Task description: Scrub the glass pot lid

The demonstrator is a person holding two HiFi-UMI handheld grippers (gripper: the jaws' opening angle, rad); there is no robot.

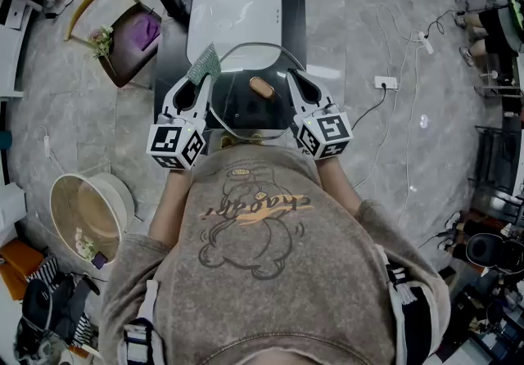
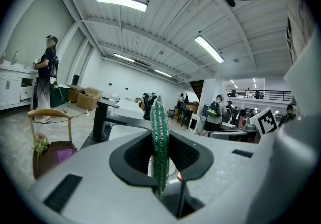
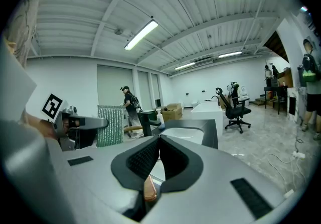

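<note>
The dark, glossy tabletop (image 1: 170, 52) carries a white, round-cornered sink basin (image 1: 237, 3) set into it toward its far edge.

The left hand-held gripper (image 1: 196, 85) is pale grey plastic with ribbed black pads. Its jaws are clamped on a green scrub pad (image 1: 205, 65), a thin, glittery mesh sheet. In the left gripper view the pad stands upright and edge-on between the jaws, rising past their tips.

To its right, the glass pot lid (image 1: 241, 114) hangs over the tabletop's near edge, in front of the basin. It is a clear round disc with a thin metal rim, and an oblong copper-brown knob (image 1: 262, 87) sits at its centre. The scrub pad meets the lid's far left rim.

The right hand-held gripper (image 1: 296, 81) has its jaws fully closed, pinching the lid's right rim. In the right gripper view the pad tips meet and the knob shows below them.

Both hand-held grippers lie side by side, pointing away from the body toward the basin and tipped slightly downward. A white cube with black square markers rides on each, left cube (image 1: 174, 145) and right cube (image 1: 325, 132). The left forearm (image 1: 173, 196) and right forearm (image 1: 337, 183) reach straight forward from the chest, with the lid between the two tools.
</note>
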